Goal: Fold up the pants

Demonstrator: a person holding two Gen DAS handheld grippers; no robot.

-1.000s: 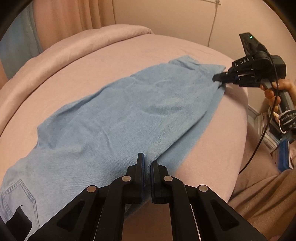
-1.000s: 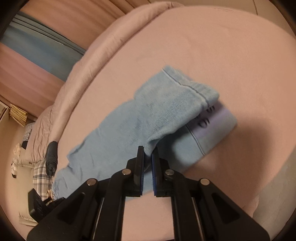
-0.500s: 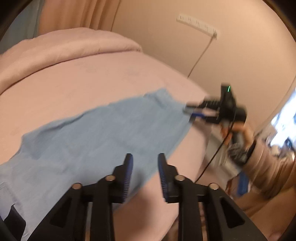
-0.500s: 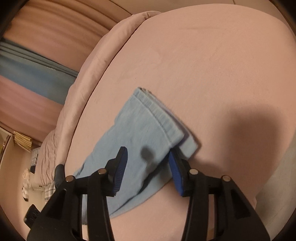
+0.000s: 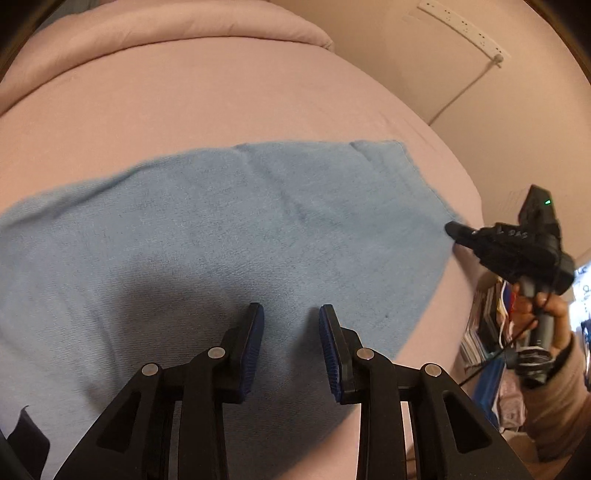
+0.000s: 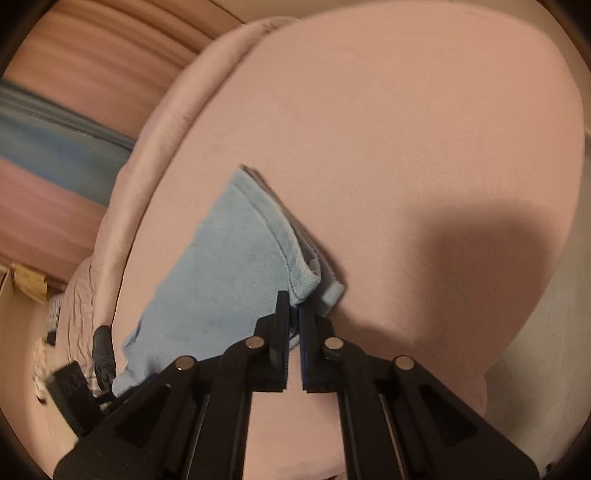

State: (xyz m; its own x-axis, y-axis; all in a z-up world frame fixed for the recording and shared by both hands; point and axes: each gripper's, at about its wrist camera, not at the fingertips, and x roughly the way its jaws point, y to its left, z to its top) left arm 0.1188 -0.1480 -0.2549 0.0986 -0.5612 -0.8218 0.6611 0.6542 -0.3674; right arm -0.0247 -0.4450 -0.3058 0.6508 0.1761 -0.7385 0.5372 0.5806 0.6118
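Note:
Light blue denim pants (image 5: 229, 236) lie flat across a pink bed, legs stacked, hem end at the right. My left gripper (image 5: 291, 314) is open and empty, hovering over the near edge of the pants. My right gripper (image 6: 293, 306) is shut on the near corner of the pants' hem (image 6: 301, 284), with the leg stretching away to the left (image 6: 229, 280). In the left wrist view the right gripper (image 5: 458, 230) sits at that hem corner, held by a hand.
The pink bed (image 5: 184, 103) has a rolled duvet along its far side (image 5: 192, 26). A wall with a power strip and cord (image 5: 461, 26) is behind it. Clutter and books stand on the floor at the right (image 5: 491, 321).
My left gripper let go of the pants' edge and opened, then moved over the cloth. My right gripper opened half a second ago and has now shut again on the hem corner.

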